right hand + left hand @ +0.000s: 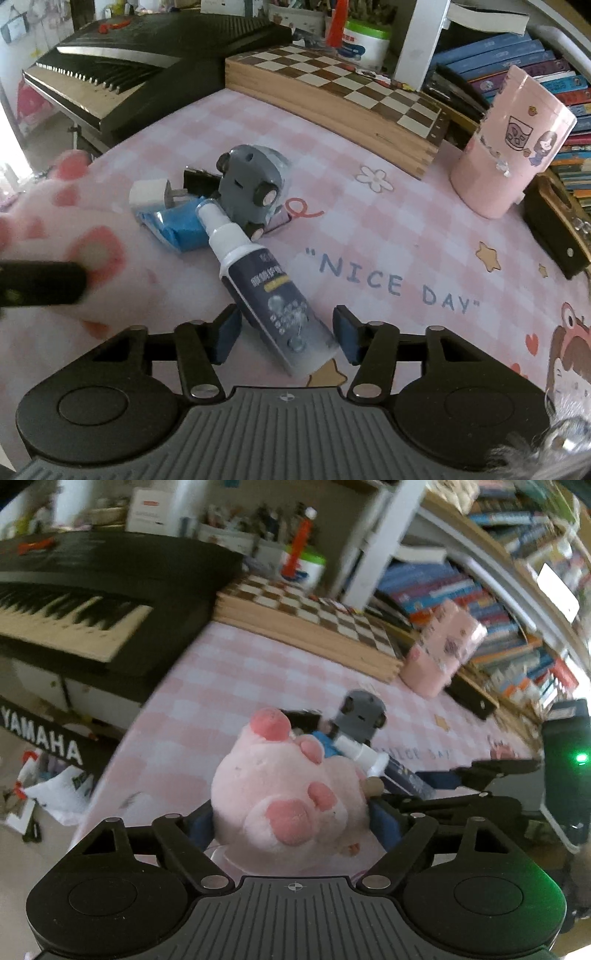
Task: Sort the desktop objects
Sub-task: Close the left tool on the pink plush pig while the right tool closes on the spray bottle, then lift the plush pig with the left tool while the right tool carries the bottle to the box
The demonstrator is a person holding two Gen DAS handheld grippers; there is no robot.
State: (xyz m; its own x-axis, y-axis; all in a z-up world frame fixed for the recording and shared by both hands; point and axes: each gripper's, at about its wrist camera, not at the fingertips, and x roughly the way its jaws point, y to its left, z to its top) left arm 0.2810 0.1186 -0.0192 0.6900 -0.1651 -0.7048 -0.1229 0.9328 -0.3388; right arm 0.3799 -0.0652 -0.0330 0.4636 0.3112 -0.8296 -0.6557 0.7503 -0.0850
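Holding the pink plush toy (284,794) pretty snugly, the left gripper (291,823) has its blue pads pressed into both sides of the fluffy body, so that one looks secured, with its pink feet pointing up at the lens. Over in the right wrist view, the right gripper (286,334) is spread wide around the bottom end of the dark spray bottle (269,291), which lies on its side at lower centre with the white nozzle aimed toward the clutter pile; neither pad looks to be touching it yet. My guess is the step in hand is grabbing that bottle, and I'd close on the flat label part rather than the rounded base so it doesn't squirt out sideways, then lift straight up because the nozzle sits right against the grey toy car (253,188) and the blue packet (177,225). A white charger plug (147,192) sits just behind those, so dragging would probably knock stuff around. Everything sits on a pink checked desk mat (388,229) printed with "NICE DAY" and little stars. Upper right there's a pink cylindrical holder (506,147), maybe where things go, can't tell. A wooden chessboard (332,85) runs along the back, a Yamaha keyboard (122,70) upper left, and bookshelves (517,59) fill the right side.
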